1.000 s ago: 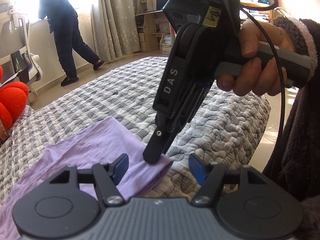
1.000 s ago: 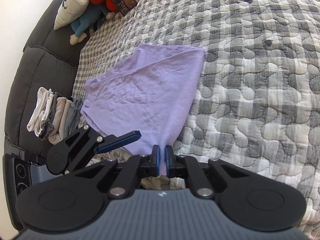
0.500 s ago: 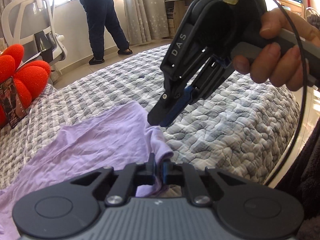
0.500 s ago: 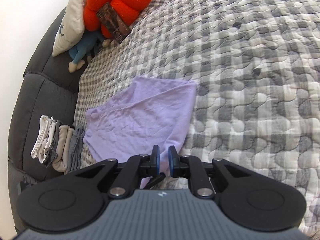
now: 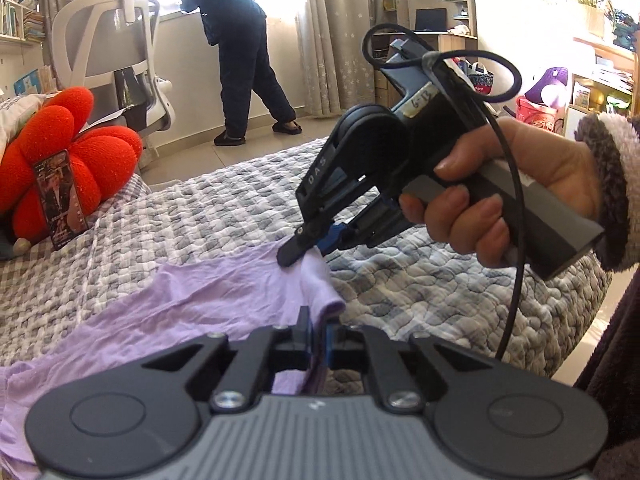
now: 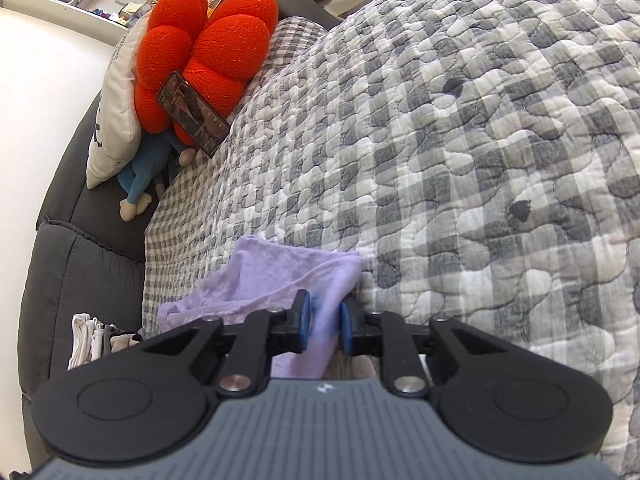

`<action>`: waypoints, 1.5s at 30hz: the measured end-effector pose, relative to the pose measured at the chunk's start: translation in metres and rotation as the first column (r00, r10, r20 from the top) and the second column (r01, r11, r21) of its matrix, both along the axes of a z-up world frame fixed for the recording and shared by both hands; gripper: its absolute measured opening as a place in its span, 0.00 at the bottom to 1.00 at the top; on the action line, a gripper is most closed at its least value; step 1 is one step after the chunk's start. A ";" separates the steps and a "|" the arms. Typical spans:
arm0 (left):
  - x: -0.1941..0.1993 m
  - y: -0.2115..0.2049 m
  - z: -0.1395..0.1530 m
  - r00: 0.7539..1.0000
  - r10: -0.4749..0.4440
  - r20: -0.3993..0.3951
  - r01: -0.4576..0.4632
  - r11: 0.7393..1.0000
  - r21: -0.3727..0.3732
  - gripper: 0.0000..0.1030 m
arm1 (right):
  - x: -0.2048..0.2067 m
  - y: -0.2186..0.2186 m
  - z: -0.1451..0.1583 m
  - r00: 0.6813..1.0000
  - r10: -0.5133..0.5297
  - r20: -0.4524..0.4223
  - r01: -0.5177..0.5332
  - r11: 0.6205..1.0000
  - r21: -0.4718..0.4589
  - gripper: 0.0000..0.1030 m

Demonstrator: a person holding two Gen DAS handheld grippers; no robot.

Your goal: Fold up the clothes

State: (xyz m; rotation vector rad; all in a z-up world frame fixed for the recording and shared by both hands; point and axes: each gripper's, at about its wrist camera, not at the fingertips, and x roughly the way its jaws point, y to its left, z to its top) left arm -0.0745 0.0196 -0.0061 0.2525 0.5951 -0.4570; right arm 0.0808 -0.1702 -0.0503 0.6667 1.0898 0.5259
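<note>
A purple cloth lies on the grey checked quilt with its near edge lifted. My left gripper is shut on that edge close to the corner. A hand holds my right gripper a little farther along the same edge, and the cloth rises in a peak to its tips. In the right wrist view the right gripper has the purple cloth filling the narrow gap between its blue pads. The rest of the cloth slopes down onto the quilt.
A red cushion with a phone leaning on it, a white pillow and a blue plush toy sit at the dark headboard. Folded clothes are stacked there. A person stands at the window by a white chair.
My left gripper went from open to shut on the cloth's edge. Both grippers have risen and lifted that edge. The right gripper's pads stand slightly wider apart than before.
</note>
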 end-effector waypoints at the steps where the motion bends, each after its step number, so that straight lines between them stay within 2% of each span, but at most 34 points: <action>1: 0.000 -0.001 0.001 1.000 0.008 0.000 -0.008 1.000 -0.005 0.05 | 0.000 0.001 0.001 1.000 -0.008 0.009 0.008 1.000 -0.012 0.06; 8: 0.005 -0.027 0.005 0.997 0.074 -0.011 -0.074 0.997 0.001 0.04 | 0.001 0.001 0.013 0.995 -0.047 0.089 0.053 0.996 -0.069 0.05; 11: 0.005 -0.042 0.008 0.997 0.078 -0.010 -0.077 0.997 0.015 0.04 | 0.000 -0.012 0.016 0.992 -0.071 0.102 0.078 0.995 -0.068 0.05; 16: 0.005 -0.073 0.016 0.999 0.041 0.007 -0.041 0.999 0.034 0.04 | -0.001 -0.037 0.021 0.987 -0.114 0.116 0.122 0.991 -0.057 0.05; 21: 0.006 -0.108 0.020 1.000 -0.016 0.006 0.016 1.000 0.021 0.04 | -0.005 -0.074 0.026 0.978 -0.178 0.113 0.184 0.982 -0.044 0.05; 26: 0.005 -0.132 0.019 0.998 -0.058 -0.005 0.057 0.998 -0.023 0.04 | -0.013 -0.110 0.032 0.963 -0.245 0.113 0.251 0.967 -0.041 0.05; 31: 0.005 -0.136 0.015 0.999 -0.048 -0.021 0.047 0.996 -0.073 0.04 | -0.018 -0.121 0.036 0.958 -0.262 0.115 0.271 0.961 -0.064 0.05; 37: 0.006 -0.122 0.016 0.999 -0.003 -0.034 -0.002 0.988 -0.156 0.05 | -0.021 -0.114 0.044 0.963 -0.236 0.133 0.249 0.964 -0.095 0.05; 45: 0.004 -0.094 0.021 0.996 0.084 -0.044 -0.092 0.961 -0.260 0.04 | -0.017 -0.090 0.057 0.969 -0.204 0.139 0.219 0.971 -0.097 0.06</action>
